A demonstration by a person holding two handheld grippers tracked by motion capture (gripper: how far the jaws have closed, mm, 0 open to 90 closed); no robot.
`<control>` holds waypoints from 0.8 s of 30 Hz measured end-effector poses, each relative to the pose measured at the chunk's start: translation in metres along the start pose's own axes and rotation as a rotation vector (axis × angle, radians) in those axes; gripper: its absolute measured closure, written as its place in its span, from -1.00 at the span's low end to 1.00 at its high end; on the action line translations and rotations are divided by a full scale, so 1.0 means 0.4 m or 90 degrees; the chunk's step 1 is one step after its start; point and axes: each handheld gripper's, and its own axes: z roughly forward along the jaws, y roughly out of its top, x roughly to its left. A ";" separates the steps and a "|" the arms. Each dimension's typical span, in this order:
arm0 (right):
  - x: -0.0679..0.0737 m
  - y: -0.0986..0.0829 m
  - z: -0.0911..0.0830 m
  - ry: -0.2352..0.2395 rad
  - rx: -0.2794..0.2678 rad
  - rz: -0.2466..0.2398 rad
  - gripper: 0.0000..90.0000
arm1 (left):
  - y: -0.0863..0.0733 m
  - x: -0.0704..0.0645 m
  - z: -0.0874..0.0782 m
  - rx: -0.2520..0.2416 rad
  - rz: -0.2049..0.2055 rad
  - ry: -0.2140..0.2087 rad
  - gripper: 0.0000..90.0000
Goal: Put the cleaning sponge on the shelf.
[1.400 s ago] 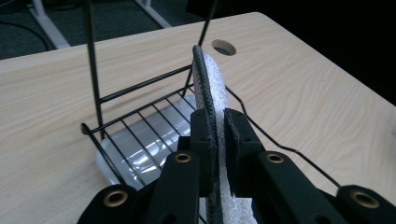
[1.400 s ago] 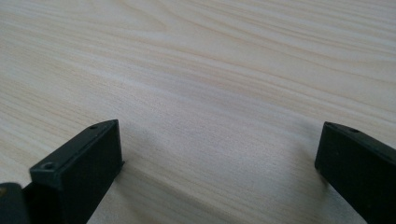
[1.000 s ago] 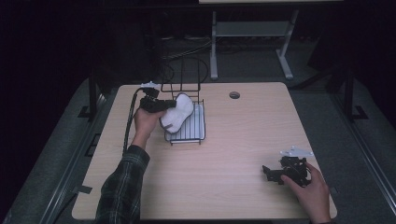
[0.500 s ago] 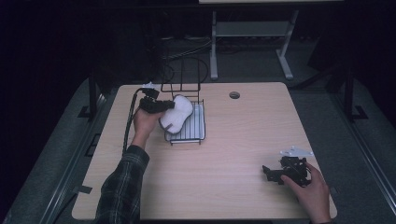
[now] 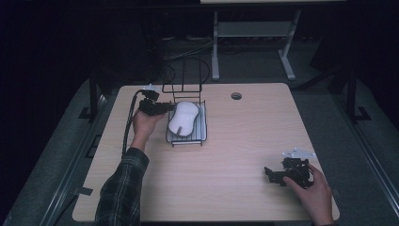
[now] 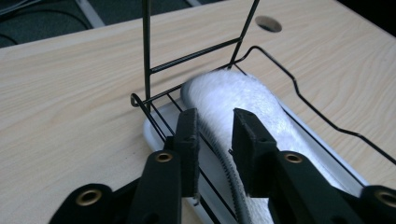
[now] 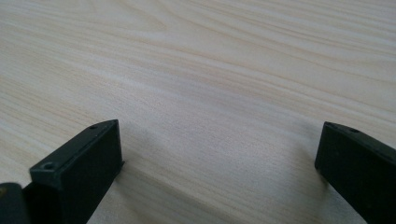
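A white fluffy slipper [image 5: 183,117] lies flat in a black wire rack [image 5: 203,123] with a white tray [image 6: 153,125] under it, at the back left of the table. My left gripper [image 5: 165,107] reaches in from the rack's left side. In the left gripper view its jaws stand close together at the slipper [image 6: 238,93], with the grey rim between them, so the left gripper [image 6: 215,119] looks shut on that edge. My right gripper [image 5: 269,174] rests near the front right corner, held by a hand. It is wide open over bare wood [image 7: 219,135].
The light wooden table [image 5: 235,155] has a round cable hole [image 5: 236,96] at the back centre. The rack's tall wire back [image 5: 183,70] rises behind the slipper. A cable [image 5: 128,127] trails from the left gripper along the forearm. Dark floor and a white stand lie beyond the table.
The slipper was held up and tilted over the rack; now it lies flat in it. The left gripper has moved slightly left and down with it. The right gripper has stayed still.
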 end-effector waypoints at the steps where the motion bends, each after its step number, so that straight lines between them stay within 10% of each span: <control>1: 0.000 0.000 0.000 0.000 0.000 0.000 -1.00 | -0.004 0.000 -0.003 -0.001 -0.001 -0.002 0.61; 14: 0.000 0.000 0.000 0.000 0.000 0.000 -1.00 | -0.084 -0.032 -0.040 -0.013 0.012 -0.051 0.98; 24: 0.000 0.000 0.000 0.000 0.000 0.000 -1.00 | -0.123 -0.070 -0.085 0.011 0.040 -0.020 0.40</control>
